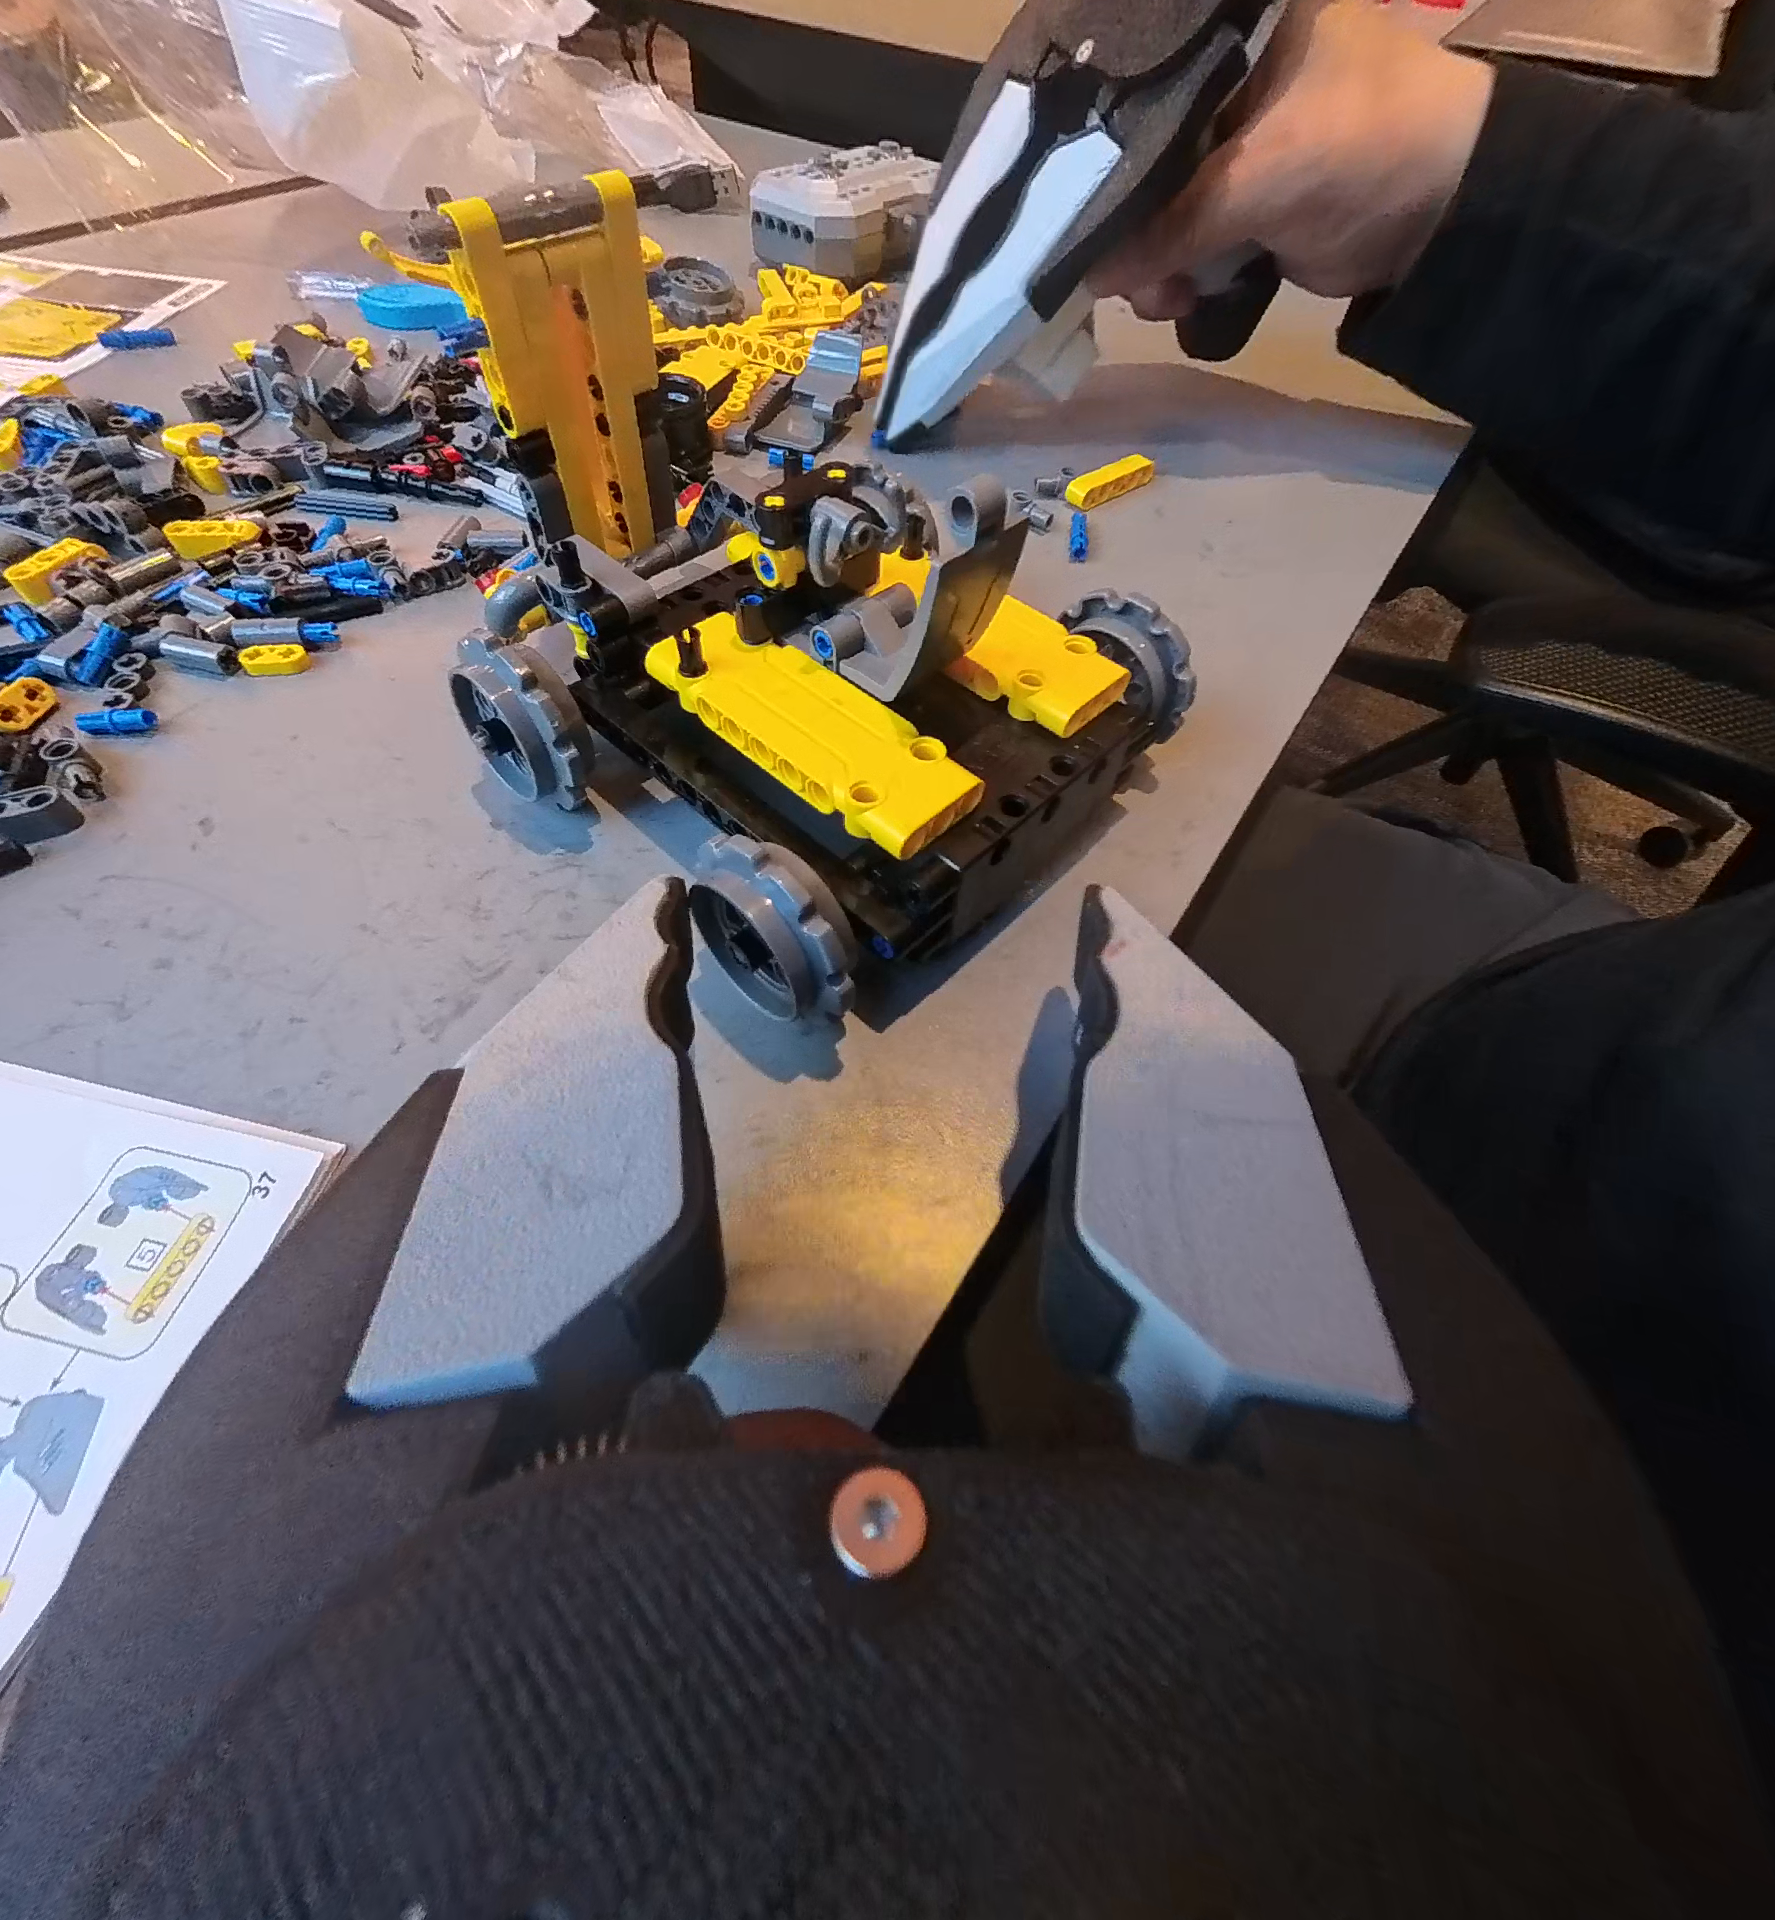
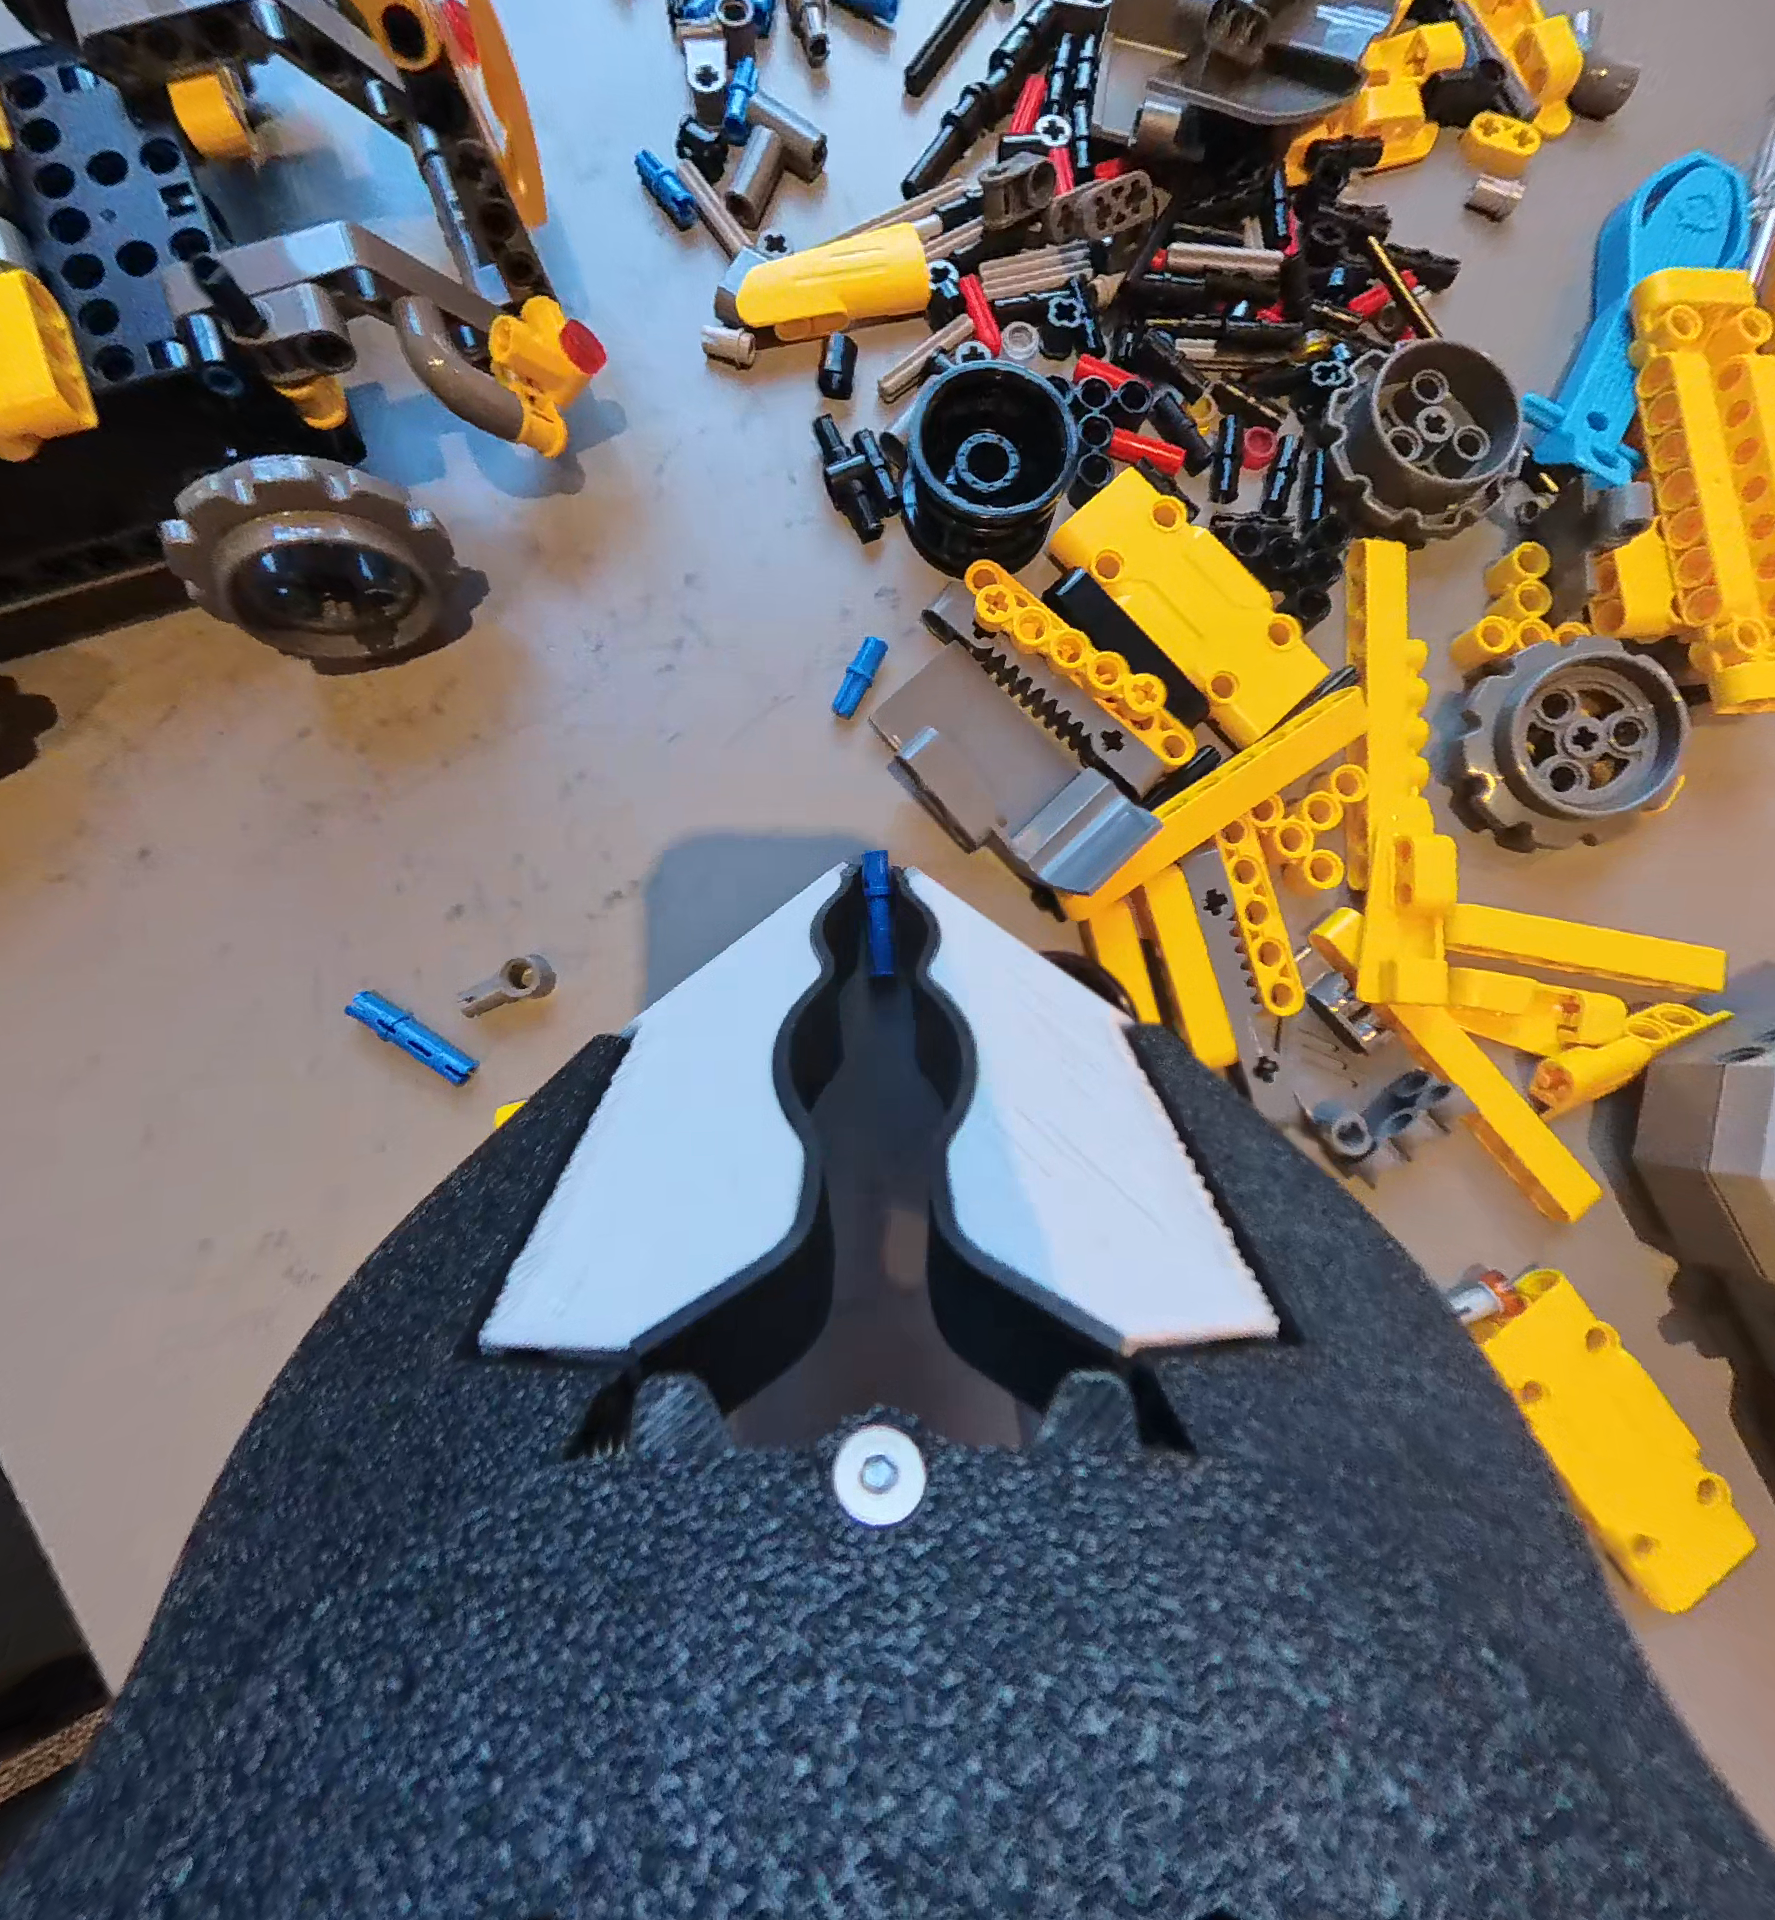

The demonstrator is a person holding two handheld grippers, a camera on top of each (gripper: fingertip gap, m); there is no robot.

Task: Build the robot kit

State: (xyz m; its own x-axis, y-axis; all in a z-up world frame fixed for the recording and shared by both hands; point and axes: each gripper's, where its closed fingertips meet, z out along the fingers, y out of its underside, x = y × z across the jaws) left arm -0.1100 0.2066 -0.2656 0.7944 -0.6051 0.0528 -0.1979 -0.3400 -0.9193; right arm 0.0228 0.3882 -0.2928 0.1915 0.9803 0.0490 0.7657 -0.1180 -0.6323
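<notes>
Grey, scuffed tabletop (image 1: 270, 914) carries everything in sight. Pinched between the closed tips of the right gripper (image 2: 878, 883) is a small blue plastic connector pin (image 2: 878, 914), standing along the fingers with its end poking out past them; the tips are pointed down close to the table surface. In the left wrist view this same gripper (image 1: 898, 431) is held by a person's hand (image 1: 1309, 177) in a dark sleeve, just beyond the far side of a partly built yellow, black and grey brick vehicle (image 1: 810, 686) with grey toothed wheels and a tall yellow mast. The left gripper (image 1: 878, 935) has its fingers spread apart and holds nothing; its left fingertip sits just beside the vehicle's nearest grey wheel (image 1: 774, 940). Two more loose blue pins (image 2: 410, 1036) (image 2: 859, 675) and a small grey connector (image 2: 509, 985) lie on the bare table near the right gripper. A scattered heap of yellow beams, black and red pins and grey wheels (image 2: 1330, 520) spreads to its right. An open instruction booklet (image 1: 83, 1351) lies at the left gripper's left, and clear plastic bags (image 1: 395, 94) lie at the table's far end.
</notes>
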